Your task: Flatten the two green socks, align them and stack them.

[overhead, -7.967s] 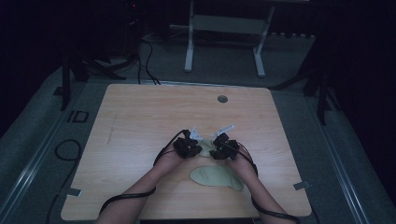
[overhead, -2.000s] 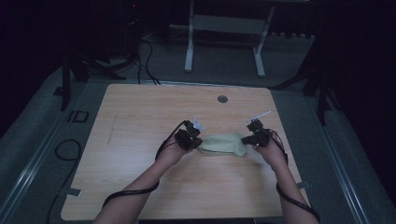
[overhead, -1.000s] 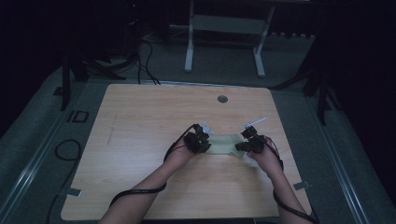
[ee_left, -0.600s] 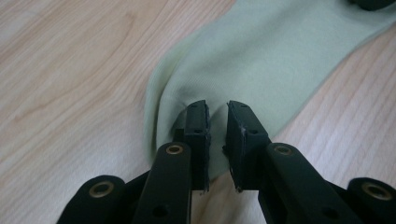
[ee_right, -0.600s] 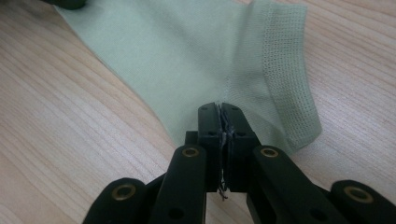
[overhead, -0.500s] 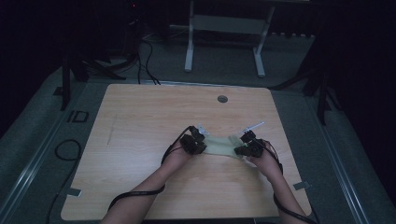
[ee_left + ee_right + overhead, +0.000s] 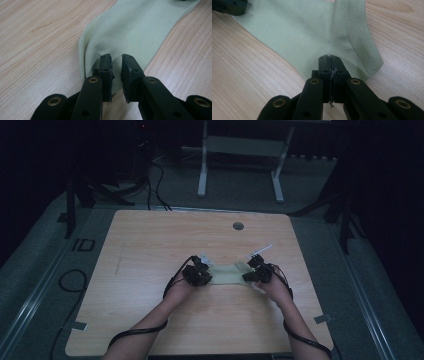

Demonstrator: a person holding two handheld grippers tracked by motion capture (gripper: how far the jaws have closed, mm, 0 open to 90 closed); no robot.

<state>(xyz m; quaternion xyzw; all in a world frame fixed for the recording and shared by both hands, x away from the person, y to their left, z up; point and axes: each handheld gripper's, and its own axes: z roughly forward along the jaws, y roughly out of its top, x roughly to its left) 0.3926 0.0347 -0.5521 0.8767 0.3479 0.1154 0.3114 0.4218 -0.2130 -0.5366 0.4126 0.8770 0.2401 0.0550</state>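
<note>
Seen from above, a pale green sock (image 7: 229, 273) lies lengthwise across the wooden surface (image 7: 150, 245) between two grippers, while close up the left gripper (image 7: 116, 65) has its fingers slightly parted around one end and the right gripper (image 7: 329, 65) pinches the ribbed-cuff end tight.

We see a light wood-grain table (image 7: 150, 245) with rounded corners. A small round grey grommet (image 7: 238, 226) sits near its far edge, right of centre. A faint dark streak (image 7: 120, 257) marks the left part of the top. A pale green cloth (image 7: 229, 273) lies flat on the near-centre of the table, stretched left to right; it looks like a sock, with a ribbed cuff (image 7: 359, 32) at its right end, seen in the right gripper view. The table stands on grey floor (image 7: 40, 265).
</note>
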